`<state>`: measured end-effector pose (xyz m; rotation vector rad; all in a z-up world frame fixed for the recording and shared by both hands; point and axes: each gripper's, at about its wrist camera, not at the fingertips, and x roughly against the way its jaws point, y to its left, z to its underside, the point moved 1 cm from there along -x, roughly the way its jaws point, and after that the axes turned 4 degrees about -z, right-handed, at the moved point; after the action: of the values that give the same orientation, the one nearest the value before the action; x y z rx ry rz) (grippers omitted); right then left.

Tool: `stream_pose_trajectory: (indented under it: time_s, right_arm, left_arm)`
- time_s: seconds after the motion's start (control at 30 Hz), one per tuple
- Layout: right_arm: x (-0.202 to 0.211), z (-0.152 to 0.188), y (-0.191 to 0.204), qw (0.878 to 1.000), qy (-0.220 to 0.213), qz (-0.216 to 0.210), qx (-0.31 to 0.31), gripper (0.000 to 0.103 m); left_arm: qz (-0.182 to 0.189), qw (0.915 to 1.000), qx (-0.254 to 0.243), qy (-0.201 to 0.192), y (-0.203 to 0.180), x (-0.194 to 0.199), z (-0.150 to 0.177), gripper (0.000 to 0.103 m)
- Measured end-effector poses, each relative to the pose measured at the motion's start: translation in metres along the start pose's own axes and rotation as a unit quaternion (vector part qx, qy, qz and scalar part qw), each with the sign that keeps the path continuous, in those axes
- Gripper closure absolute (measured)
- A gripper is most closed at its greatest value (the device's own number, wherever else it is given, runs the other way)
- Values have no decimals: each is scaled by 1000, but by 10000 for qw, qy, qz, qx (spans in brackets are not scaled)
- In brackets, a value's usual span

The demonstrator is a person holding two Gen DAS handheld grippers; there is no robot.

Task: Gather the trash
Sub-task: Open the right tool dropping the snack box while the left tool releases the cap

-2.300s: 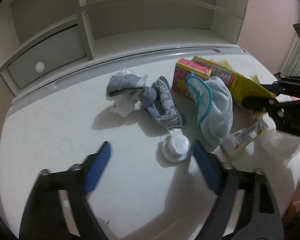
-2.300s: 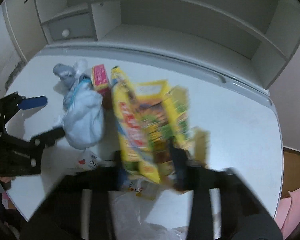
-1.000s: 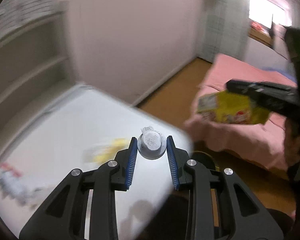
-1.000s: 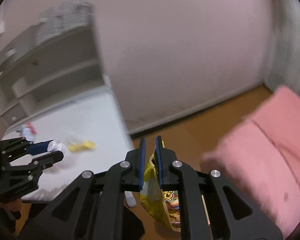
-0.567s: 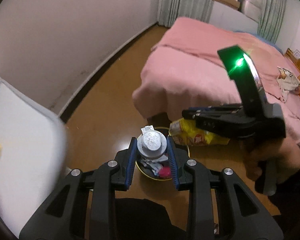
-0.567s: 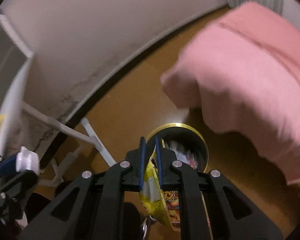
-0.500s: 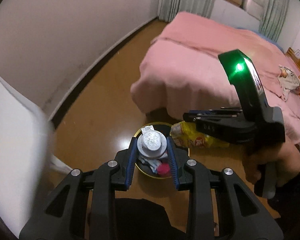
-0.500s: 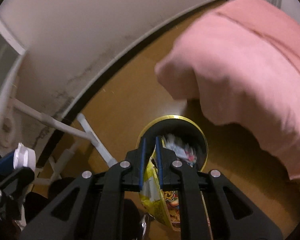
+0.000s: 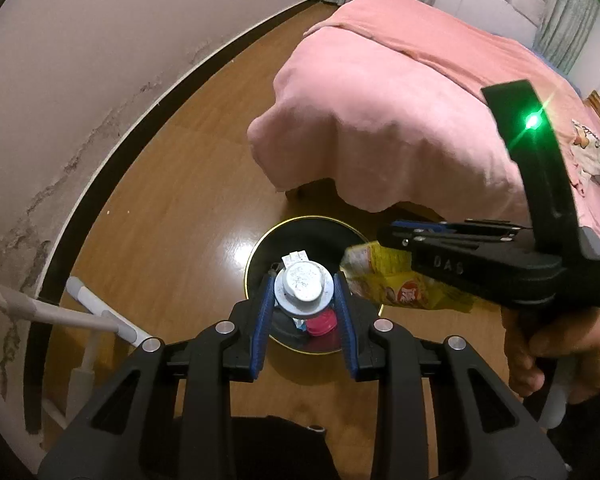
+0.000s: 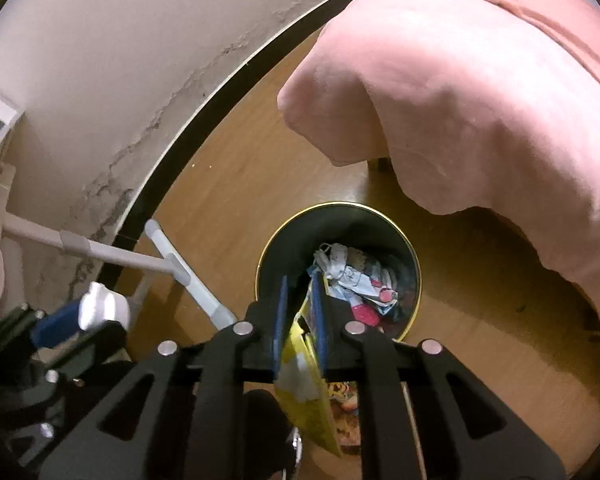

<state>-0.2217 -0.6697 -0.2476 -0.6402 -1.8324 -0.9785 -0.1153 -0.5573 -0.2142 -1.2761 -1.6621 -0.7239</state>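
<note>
Over the gold-rimmed black bin (image 9: pixel 256 248), the left gripper (image 9: pixel 303 312) clamps a white bottle cap (image 9: pixel 304 290). The right gripper (image 10: pixel 300 320), stamped "DAS", is opening around a yellow snack bag (image 10: pixel 306 396), seemingly loosened; its print is unreadable.

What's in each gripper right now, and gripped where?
Left gripper: small white cup, pinched across its sides. Right gripper: jaws opening, yellow snack bag's upper part between them.

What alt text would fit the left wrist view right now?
The left gripper holds a small white cup over a round black trash bin on a wood floor. At right, a hand holds the right gripper, opening around a yellow snack bag; a pink bed lies behind.
</note>
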Motion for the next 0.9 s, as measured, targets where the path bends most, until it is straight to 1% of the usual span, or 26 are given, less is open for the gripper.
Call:
stream_pose_trajectory:
  time_s: [0.03, 0.07, 0.1, 0.17, 0.37, 0.5, 0.53, 0.57, 0.6, 0.63, 0.77, 0.9]
  right_arm:
    - [1, 0, -2, 10000, -42, -14, -34, 64]
    - [3, -1, -3, 9999, -130, 8, -47, 39]
    - [5, -1, -2, 9997, -217, 40, -38, 35]
    - [6, -1, -4, 9997, -221, -3, -62, 35]
    - [21, -2, -19, 9982, -452, 20, -388, 35]
    - [34, -3, -26, 9970, -580, 12, -521, 35]
    - [38, -3, -28, 9964, -642, 43, -548, 35]
    - [41, -4, -29, 9961, -673, 45, -567, 34]
    - [45, -4, -30, 9957, -709, 40, -590, 34]
    - [48, -4, -31, 9953, -746, 50, -610, 34]
    - [59, -3, -33, 9945, -832, 58, -637, 34]
    - [67, 0, -24, 9952, -847, 102, -485, 34]
  left_arm:
    - [13, 10000, 13, 24, 0, -3, 0, 74]
    - [22, 10000, 21, 50, 1, -5, 0, 74]
    - [26, 10000, 21, 63, 1, -6, 0, 74]
    - [9, 10000, 26, 88, 1, -8, 1, 74]
    - [81, 9998, 56, 176, -1, -19, -2, 74]
    - [244, 9995, 1, 202, -8, -25, -5, 74]
    - [250, 9995, -39, 187, -12, -26, -6, 66]
    - [257, 9995, -71, 185, -13, -26, -7, 48]
    - [253, 9995, -86, 154, -16, -26, -9, 40]
    - [246, 9996, -112, 31, -19, -21, -11, 35]
    - [268, 9994, -180, -76, -27, -9, -15, 35]
    - [192, 9992, -232, -266, -25, 15, -13, 32]
